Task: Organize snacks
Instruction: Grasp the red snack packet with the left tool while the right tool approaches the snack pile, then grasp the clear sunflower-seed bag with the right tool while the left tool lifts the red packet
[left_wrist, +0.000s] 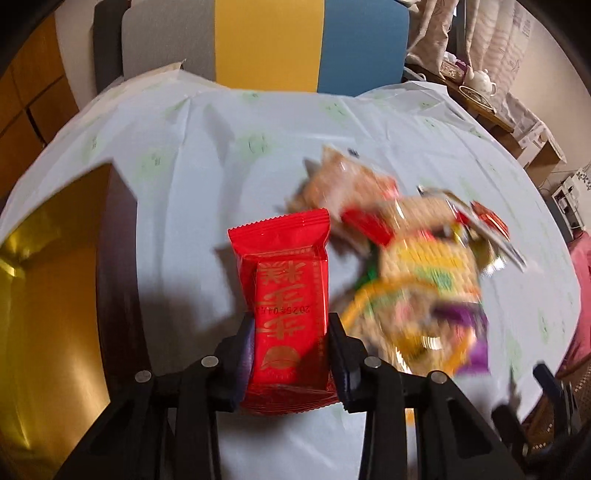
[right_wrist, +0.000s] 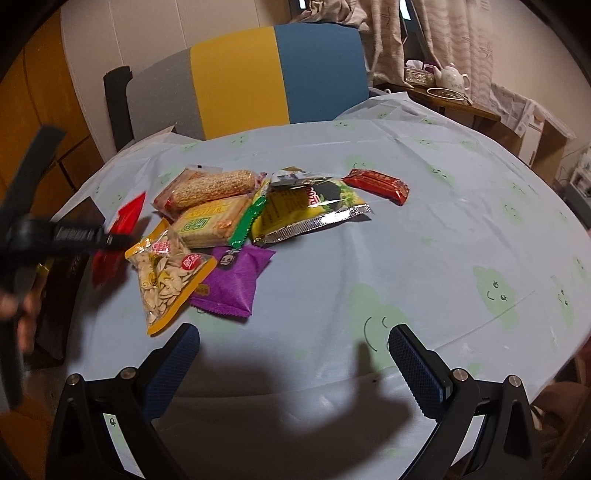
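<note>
My left gripper is shut on a red snack packet with gold print, its pads pressing both sides just above the tablecloth. An open box with a gold inside stands to its left. The blurred snack pile lies to its right. In the right wrist view the pile holds a seed bag, a purple packet, a wafer pack, a yellow foil bag and a red-brown bar. My right gripper is open over bare cloth, near the pile's front.
A pale blue tablecloth with green faces covers the round table. A grey, yellow and blue chair back stands at the far edge. A side table with a teapot is at the back right. A hand holds the left gripper.
</note>
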